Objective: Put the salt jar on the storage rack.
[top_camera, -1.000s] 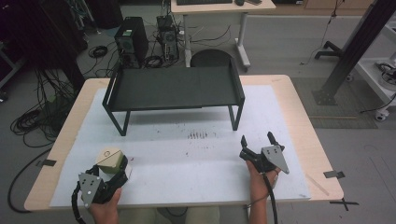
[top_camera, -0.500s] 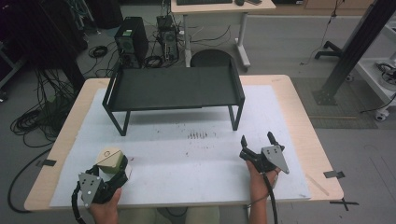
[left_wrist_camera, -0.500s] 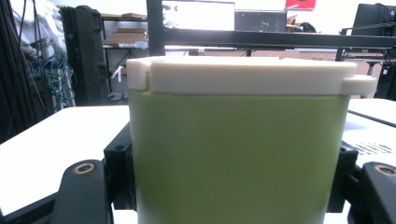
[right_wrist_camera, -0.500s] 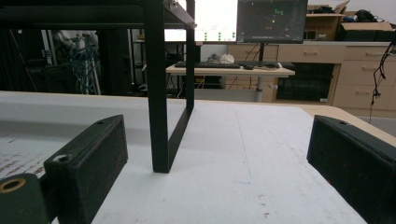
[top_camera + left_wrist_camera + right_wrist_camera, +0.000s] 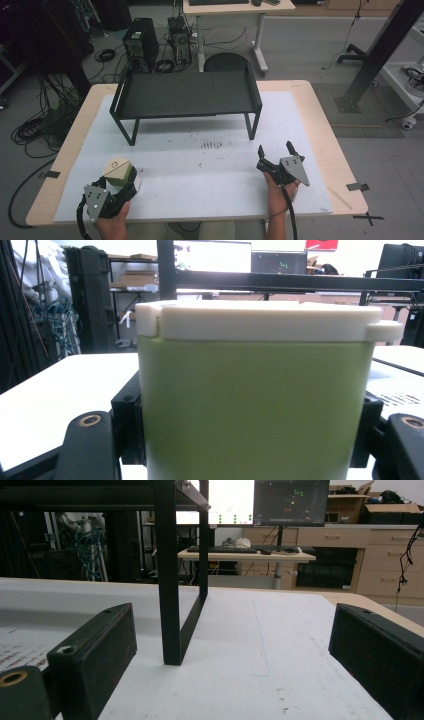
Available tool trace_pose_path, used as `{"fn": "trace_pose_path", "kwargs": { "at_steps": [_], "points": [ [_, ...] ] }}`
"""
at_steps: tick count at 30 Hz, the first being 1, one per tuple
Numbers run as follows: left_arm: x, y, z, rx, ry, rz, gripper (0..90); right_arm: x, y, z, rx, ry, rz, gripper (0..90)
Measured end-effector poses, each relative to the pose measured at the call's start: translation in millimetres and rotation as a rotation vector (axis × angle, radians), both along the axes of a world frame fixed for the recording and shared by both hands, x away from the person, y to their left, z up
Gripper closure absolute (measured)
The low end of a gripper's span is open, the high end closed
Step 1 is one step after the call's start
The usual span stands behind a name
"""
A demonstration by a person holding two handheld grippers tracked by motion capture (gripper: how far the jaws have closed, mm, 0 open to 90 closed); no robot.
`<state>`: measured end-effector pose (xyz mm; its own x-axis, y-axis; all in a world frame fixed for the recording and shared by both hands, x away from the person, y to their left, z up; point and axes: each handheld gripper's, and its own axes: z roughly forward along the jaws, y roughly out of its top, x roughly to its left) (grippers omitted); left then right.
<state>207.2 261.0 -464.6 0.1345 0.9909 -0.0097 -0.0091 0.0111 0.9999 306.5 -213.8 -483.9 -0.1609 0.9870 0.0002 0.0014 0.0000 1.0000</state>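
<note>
Left hand-held gripper (image 5: 121, 181) pinches green plastic container with cream lid (image 5: 255, 390) at desk's (image 5: 320, 130) near-left corner; right hand-held gripper (image 5: 277, 156) spread wide, empty, before black metal shelf rack (image 5: 185, 95)

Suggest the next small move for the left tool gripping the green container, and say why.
Probably lift the green container off the white mat. The left tool is already shut on its sides, it sits at the table's near edge, and the black shelf beyond stands bare. The right tool rests open.
</note>
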Motion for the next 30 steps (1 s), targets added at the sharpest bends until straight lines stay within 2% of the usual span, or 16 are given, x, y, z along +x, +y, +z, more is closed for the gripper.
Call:
{"fn": "trace_pose_path", "kwargs": {
  "at_steps": [23,30],
  "points": [
    [1.4,1.3,1.6,-0.014,0.009,-0.001,29.1,0.2,0.2,0.2,-0.002,0.002,-0.001,5.3],
    [5.2,6.7,6.5,-0.016,0.026,-0.036,29.3,0.3,0.2,0.2,-0.002,0.003,-0.001,5.3]
  ]
}}
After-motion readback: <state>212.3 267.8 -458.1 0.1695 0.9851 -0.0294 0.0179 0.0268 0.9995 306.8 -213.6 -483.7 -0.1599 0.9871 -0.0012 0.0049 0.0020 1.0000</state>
